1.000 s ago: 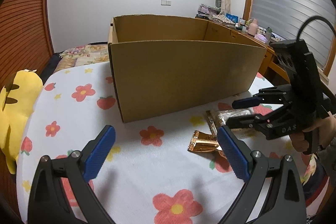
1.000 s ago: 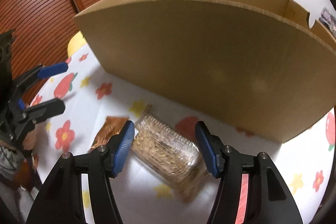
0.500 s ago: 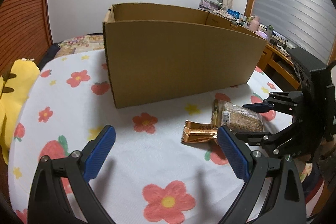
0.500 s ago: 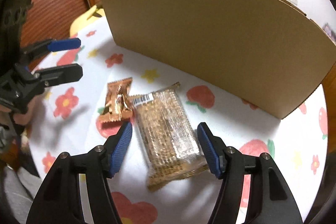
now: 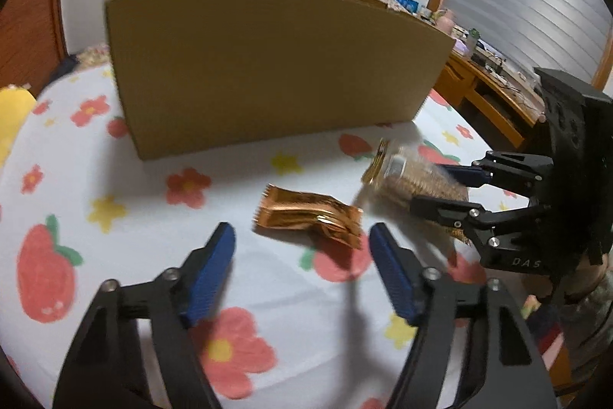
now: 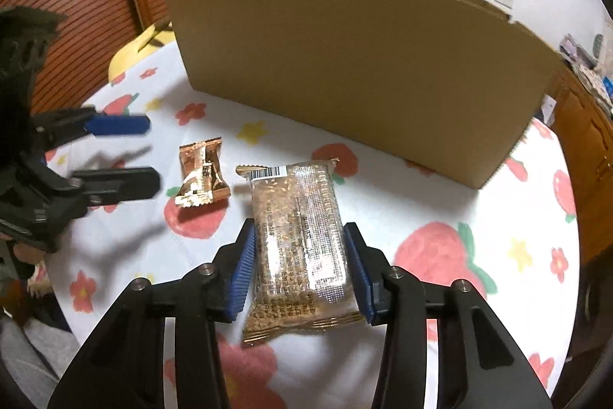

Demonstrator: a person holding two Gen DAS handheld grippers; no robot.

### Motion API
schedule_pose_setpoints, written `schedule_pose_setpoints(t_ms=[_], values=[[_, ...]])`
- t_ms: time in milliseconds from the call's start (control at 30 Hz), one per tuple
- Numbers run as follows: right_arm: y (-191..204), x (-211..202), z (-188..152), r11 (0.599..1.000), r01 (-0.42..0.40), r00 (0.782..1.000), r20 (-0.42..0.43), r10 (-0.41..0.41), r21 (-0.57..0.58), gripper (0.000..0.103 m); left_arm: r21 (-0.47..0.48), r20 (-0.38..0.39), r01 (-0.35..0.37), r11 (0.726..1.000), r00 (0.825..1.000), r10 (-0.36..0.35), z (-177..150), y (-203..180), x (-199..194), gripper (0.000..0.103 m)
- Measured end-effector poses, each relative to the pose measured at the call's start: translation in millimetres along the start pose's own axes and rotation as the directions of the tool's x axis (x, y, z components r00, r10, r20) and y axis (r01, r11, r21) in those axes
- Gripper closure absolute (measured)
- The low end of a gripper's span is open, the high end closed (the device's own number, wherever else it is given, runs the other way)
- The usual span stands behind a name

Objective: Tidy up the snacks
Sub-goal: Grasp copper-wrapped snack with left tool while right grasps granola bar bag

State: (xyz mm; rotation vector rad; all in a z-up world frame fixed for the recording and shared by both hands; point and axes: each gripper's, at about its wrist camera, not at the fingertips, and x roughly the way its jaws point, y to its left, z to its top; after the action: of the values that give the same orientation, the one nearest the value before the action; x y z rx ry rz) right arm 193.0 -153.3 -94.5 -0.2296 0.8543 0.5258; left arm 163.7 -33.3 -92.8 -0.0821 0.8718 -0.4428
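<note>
A clear sesame-bar pack (image 6: 302,248) lies between my right gripper's (image 6: 300,265) blue pads, which touch both its long sides; it also shows in the left wrist view (image 5: 413,179), its far end raised off the cloth. A small copper-foil snack (image 5: 310,215) lies on the flowered cloth just ahead of my open, empty left gripper (image 5: 304,271); it also shows in the right wrist view (image 6: 201,173). A tall open cardboard box (image 5: 268,64) stands behind both snacks.
The round table has a white cloth (image 5: 95,179) with strawberries and flowers. A yellow plush (image 5: 11,117) sits at the left edge. A wooden desk with clutter (image 5: 494,79) stands to the right, beyond the table.
My right gripper has closed in on the sesame-bar pack and tipped it up. My left gripper has moved forward and down toward the copper snack.
</note>
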Motion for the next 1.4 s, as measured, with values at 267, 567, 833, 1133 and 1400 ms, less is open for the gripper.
schedule_pose_setpoints(t_ms=[267,567,833,1133,1400], values=[[-15.8,-9.1,-10.0,0.996,0.065,0.997,0.031,-0.067,0.066,0.058,-0.035,-0.059,0.028,0.999,0.998,-0.030,6.4,-9.7,15.0,0.043],[-30.9,-12.8,-16.7,0.990,0.109,0.992,0.049,-0.114,0.087,0.060,0.025,-0.070,-0.047,0.999,0.996,0.049,18.7,-21.8,29.4,0.043],[-29.9,-6.7,-18.3,0.991,0.100,0.994,0.028,-0.103,0.088,0.061,0.090,-0.051,-0.129,0.988,0.990,0.134,14.1,-23.9,28.3,0.065],[-30.7,-1.2,-19.2,0.991,0.099,0.995,0.001,-0.100,0.091,0.057,0.088,-0.038,-0.115,0.989,0.992,0.119,6.1,-13.3,17.0,0.083],[-31.1,2.0,-19.0,0.991,0.103,0.995,-0.015,-0.102,0.089,0.054,0.082,-0.014,-0.099,0.992,0.995,0.101,-1.3,-11.8,3.6,0.084]])
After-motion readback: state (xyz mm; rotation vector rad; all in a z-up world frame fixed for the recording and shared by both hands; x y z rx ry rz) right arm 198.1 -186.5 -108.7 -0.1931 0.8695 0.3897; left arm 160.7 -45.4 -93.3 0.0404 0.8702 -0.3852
